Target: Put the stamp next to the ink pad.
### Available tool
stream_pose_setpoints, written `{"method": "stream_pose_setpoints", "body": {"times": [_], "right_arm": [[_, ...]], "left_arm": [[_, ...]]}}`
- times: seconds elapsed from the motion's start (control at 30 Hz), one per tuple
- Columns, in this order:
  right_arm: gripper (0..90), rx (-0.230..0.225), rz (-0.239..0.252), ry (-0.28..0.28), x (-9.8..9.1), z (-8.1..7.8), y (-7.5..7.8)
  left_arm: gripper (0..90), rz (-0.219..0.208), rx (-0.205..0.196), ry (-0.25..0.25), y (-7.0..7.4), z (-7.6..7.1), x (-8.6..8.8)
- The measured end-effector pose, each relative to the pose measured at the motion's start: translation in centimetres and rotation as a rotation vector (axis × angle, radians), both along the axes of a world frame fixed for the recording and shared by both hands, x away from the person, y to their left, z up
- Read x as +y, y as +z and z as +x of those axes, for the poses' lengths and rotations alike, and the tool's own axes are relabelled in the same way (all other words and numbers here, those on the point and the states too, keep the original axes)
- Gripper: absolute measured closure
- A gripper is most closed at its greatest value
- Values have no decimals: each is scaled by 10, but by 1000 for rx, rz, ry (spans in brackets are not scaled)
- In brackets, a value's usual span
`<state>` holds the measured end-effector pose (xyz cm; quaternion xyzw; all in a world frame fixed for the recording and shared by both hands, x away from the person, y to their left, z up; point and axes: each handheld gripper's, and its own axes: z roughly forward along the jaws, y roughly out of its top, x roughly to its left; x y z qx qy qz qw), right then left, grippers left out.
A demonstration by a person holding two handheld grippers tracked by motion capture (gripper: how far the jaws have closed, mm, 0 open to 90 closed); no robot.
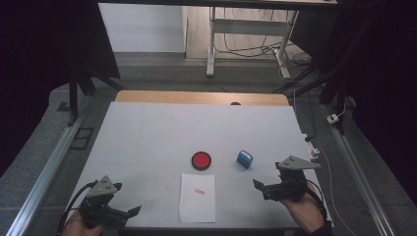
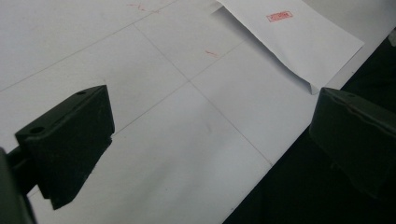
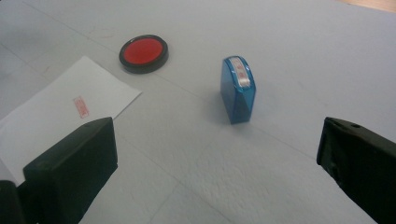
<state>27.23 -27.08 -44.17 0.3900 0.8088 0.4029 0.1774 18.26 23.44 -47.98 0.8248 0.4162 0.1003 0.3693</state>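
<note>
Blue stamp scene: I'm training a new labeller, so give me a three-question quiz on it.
1. True or false: the blue stamp is held in the right hand-held gripper.
2. What mark does the paper sheet carry?
3. The red ink pad lies: A) on the paper, B) on the table beyond the paper, C) between the left hand-held gripper's jaws.

Key: 1 false, it stands free on the table, both grippers open. 2 a small red stamp print. 3 B.

A lab-like recording space: a white-covered table [image 1: 147, 132] framed by aluminium rails [image 1: 44, 172], dark curtains [image 1: 34, 59], a desk frame [image 1: 211, 44] and loose cables [image 1: 246, 49] on grey carpet.
</note>
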Motion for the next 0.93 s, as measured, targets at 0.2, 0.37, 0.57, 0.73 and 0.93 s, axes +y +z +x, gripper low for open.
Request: {"method": "stream_pose_setpoints", "body": {"times": [0.2, 0.37, 0.57, 0.73, 0.93], "right_arm": [[0, -1, -2, -46, -16, -13, 1], [0, 11, -1, -69, -28, -25, -2], [0, 42, -4, -94, -41, -38, -8], [0, 70, -22, -106, -46, -44, -12], [0, 75, -61, -91, -43, -44, -14]], "left_arm": [[1, -7, 1, 2, 0, 0, 1], [0, -5, 3, 2, 0, 1, 0], [0, -6, 3, 6, 0, 1, 0], [0, -5, 3, 7, 0, 1, 0], [0, -8, 5, 3, 0, 2, 0]]}}
